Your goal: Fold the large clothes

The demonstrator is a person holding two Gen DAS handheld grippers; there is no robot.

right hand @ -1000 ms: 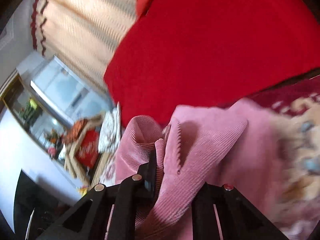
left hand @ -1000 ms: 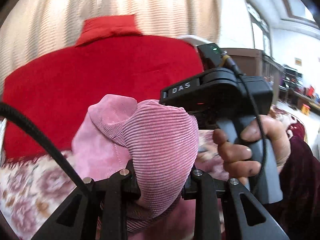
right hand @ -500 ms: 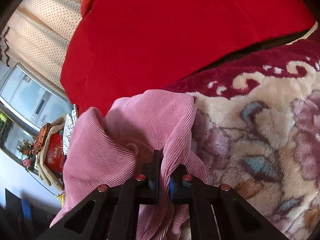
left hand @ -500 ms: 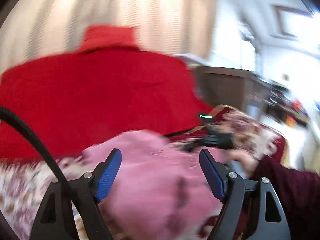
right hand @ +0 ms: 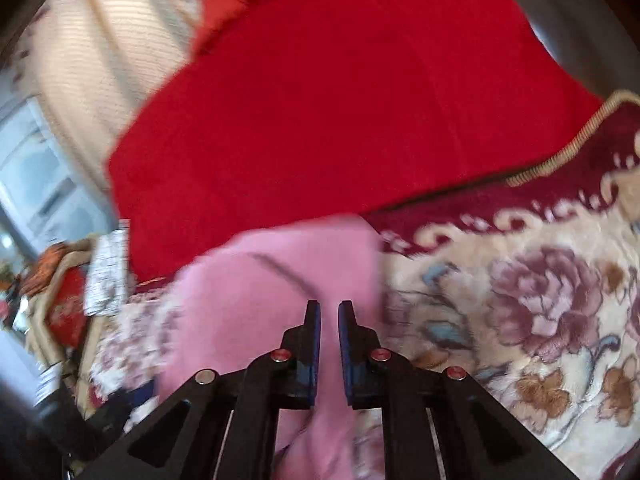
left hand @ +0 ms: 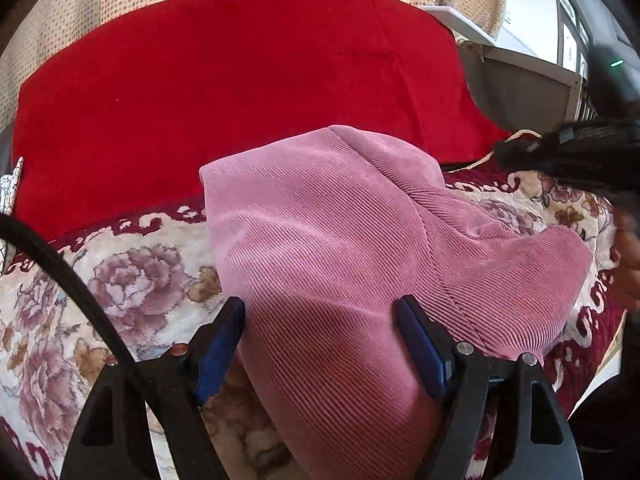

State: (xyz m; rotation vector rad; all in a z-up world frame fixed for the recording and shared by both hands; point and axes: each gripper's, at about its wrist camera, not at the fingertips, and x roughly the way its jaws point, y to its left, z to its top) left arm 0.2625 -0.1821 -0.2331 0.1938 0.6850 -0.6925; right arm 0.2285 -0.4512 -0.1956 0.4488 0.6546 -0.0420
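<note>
Pink corduroy garment just released onto floral blanket; left gripper spread wide, right gripper nearly pressed together, empty; fold laid.

The pink ribbed corduroy garment lies bunched in a soft folded heap on my flowered cream-and-maroon plush blanket. Its top corner peaks toward twelve o'clock against the red velvet cushion, and a rounded fold bulges out toward three o'clock.
</note>
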